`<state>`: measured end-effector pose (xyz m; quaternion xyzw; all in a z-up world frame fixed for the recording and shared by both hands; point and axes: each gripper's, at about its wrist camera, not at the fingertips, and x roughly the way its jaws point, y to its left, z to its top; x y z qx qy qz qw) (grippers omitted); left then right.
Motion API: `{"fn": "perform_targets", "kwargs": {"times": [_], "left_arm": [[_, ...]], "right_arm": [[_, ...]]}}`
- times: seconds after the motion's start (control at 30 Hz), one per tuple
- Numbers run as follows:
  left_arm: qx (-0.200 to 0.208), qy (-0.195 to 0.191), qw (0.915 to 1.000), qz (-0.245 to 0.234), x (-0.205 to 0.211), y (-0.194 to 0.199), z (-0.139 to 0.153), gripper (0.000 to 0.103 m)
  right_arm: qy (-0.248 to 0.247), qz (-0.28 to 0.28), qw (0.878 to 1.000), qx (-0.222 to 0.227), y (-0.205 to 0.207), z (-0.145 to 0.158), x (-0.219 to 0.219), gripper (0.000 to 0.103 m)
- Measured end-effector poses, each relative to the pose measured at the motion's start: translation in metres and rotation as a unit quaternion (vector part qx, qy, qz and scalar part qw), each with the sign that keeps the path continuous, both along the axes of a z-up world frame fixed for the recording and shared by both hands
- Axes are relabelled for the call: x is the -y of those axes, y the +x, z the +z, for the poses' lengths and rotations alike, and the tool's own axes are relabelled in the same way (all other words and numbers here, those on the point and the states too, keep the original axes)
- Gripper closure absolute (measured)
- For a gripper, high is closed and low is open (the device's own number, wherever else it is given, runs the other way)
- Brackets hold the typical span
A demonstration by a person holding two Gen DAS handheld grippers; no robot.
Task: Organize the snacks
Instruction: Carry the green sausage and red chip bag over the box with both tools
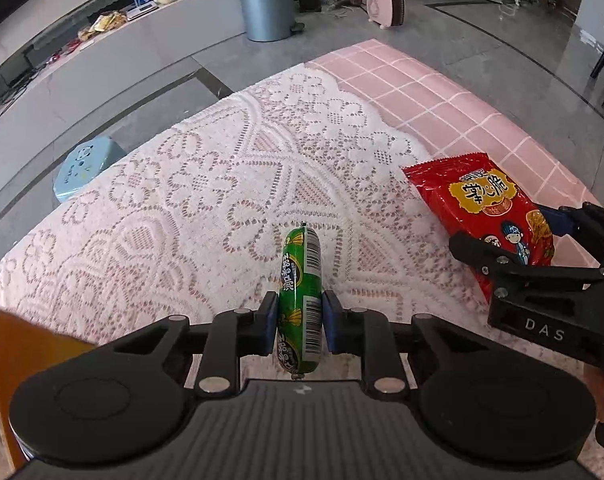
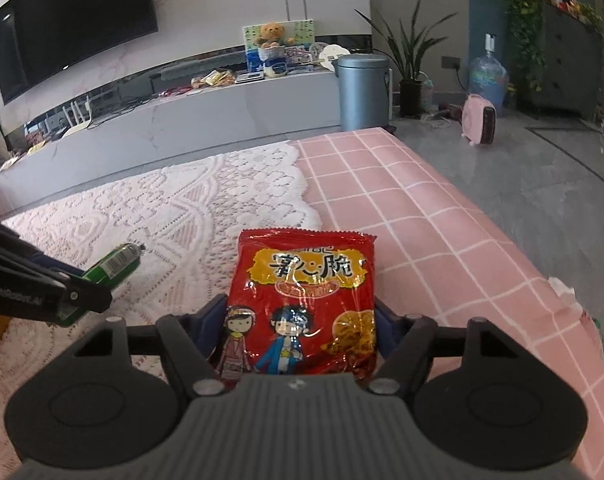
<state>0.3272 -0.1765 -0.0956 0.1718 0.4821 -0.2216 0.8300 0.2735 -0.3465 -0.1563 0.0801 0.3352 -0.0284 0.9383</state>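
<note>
The left gripper (image 1: 300, 322) is pinched on a sausage (image 1: 302, 292), blue pads pressed flat against both sides. The sausage is a glossy green plastic tube with a barcode strip and a metal clip at each end; it is held lengthwise along the fingers, far tip raised off the lace (image 1: 206, 184). The right gripper (image 2: 300, 330) is set around a noodle pack (image 2: 302, 300), a crinkly red foil pouch with cartoon figures and a serrated top seam. Its fingers (image 2: 212, 314) are seen at both side edges of the pack; whether the pads actually press is not clear.

The pack is lying where the white lace doily meets the pink checked tablecloth (image 2: 441, 216). The lace is openwork with a scalloped edge; the cloth is smooth with thin white grid lines. Open table is left ahead of both grippers. The table's right edge is close to the pack, with grey tiled floor (image 2: 521, 168) beyond.

An orange box corner (image 1: 18, 344) at lower left and a light blue stool (image 1: 84, 166) off the table's left edge are shown only in the left view. A television (image 2: 74, 24) on the wall is shown fully only in the right view. A grey bin (image 2: 361, 92) and a pink heater (image 2: 479, 120) are seen in both.
</note>
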Motion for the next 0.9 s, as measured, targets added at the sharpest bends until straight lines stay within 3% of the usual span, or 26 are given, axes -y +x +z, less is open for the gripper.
{"fn": "perform_targets", "kwargs": {"times": [0.33, 0.43, 0.73, 0.9], "left_arm": [[0.022, -0.039, 0.9985, 0.033, -0.021, -0.055, 0.050, 0.078], [0.023, -0.074, 0.9960, 0.044, -0.036, -0.078, 0.071, 0.078], [0.072, -0.133, 0.9862, 0.067, -0.094, -0.147, 0.131, 0.078], [0.094, -0.144, 0.9817, 0.082, -0.130, -0.168, 0.150, 0.078]], "right_arm": [[0.033, -0.017, 0.999, 0.001, -0.043, 0.035, -0.004, 0.033], [0.048, -0.019, 0.999, -0.006, -0.065, 0.046, -0.012, 0.033], [0.047, -0.012, 0.999, -0.012, -0.137, 0.098, -0.068, 0.033], [0.036, 0.033, 0.999, -0.010, -0.167, 0.123, -0.116, 0.033]]}}
